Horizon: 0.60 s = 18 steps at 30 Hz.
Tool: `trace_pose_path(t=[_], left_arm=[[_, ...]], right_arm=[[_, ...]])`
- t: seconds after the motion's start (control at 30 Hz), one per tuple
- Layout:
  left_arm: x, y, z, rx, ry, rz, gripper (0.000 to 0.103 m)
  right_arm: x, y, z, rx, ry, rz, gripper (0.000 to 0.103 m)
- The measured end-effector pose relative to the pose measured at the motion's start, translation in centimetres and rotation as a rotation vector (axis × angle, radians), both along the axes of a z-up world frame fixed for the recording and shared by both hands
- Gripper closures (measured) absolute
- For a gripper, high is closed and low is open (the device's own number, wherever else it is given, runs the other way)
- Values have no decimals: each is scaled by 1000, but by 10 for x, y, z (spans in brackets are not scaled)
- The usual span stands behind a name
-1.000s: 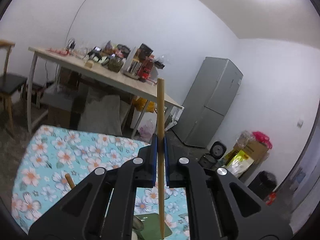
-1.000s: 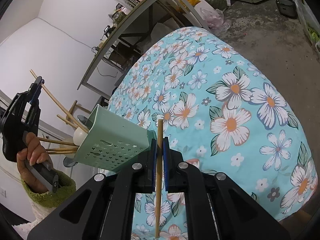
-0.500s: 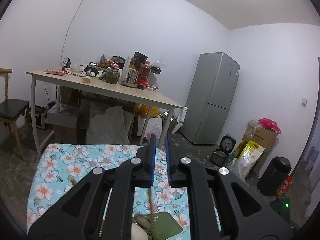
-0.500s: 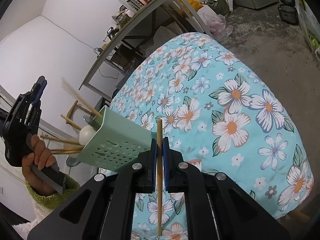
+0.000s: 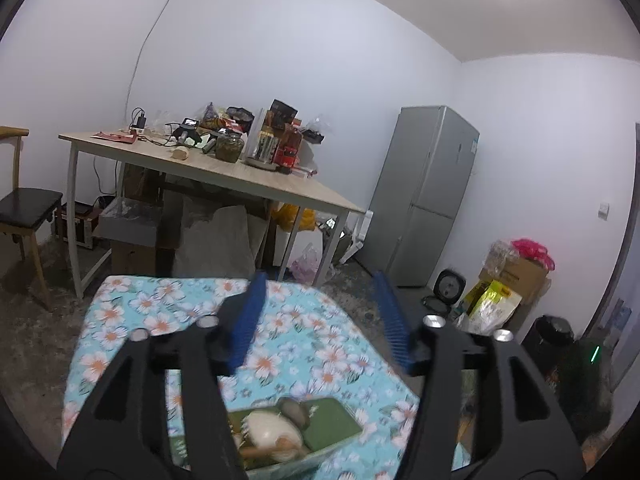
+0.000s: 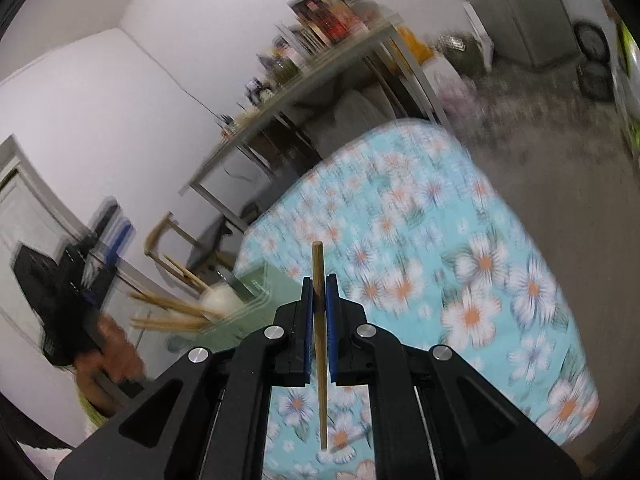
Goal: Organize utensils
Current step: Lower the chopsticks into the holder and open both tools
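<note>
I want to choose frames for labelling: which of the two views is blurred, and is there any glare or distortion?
Right wrist view: strong motion blur on the tablecloth and the green holder; only the right hand-held gripper and its chopstick are sharp. Left wrist view: mostly sharp, slight blur near the left hand-held gripper; ceiling glare at the top. Both have fisheye curving.

Black angular left tool, blue ribbed pads, silver screws, green sleeve

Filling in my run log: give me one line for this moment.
left gripper: open, empty | right gripper: shut on chopstick | green holder: below left gripper, on floral cloth
</note>
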<state>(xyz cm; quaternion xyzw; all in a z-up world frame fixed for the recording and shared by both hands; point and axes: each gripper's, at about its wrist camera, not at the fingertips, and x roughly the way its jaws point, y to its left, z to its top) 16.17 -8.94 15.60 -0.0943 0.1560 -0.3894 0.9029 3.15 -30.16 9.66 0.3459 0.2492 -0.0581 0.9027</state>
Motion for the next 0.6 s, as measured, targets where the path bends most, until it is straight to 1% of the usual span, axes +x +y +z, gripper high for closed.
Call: trace_pose_path(t=[0.03, 0.1, 0.2, 0.27, 0.33, 0.4, 0.47, 0.53, 0.6], left_arm=[[-3, 6, -2, 14, 6, -3, 38], [-10, 19, -6, 36, 7, -4, 31], [-24, 42, -16, 75, 0, 0, 25], [-35, 58, -24, 103, -4, 2, 22], [-44, 68, -32, 126, -4, 3, 20], [-56, 79, -47, 177, -2, 4, 19], [-62, 86, -61, 218, 8, 9, 19], [-68, 91, -78, 256, 33, 11, 19], [-72, 96, -89, 273, 50, 12, 19]], right_arm=[[-1, 1, 12, -23, -22, 1, 97], [-5, 3, 49, -102, -97, -2, 97], [-9, 9, 93, -198, -193, -4, 97], [-7, 14, 121, -257, -252, -3, 97], [-2, 18, 136, -285, -282, 5, 97], [9, 25, 150, -312, -313, 26, 97], [24, 31, 156, -334, -328, 44, 97], [38, 35, 157, -344, -326, 59, 97], [58, 40, 151, -366, -300, 61, 97]])
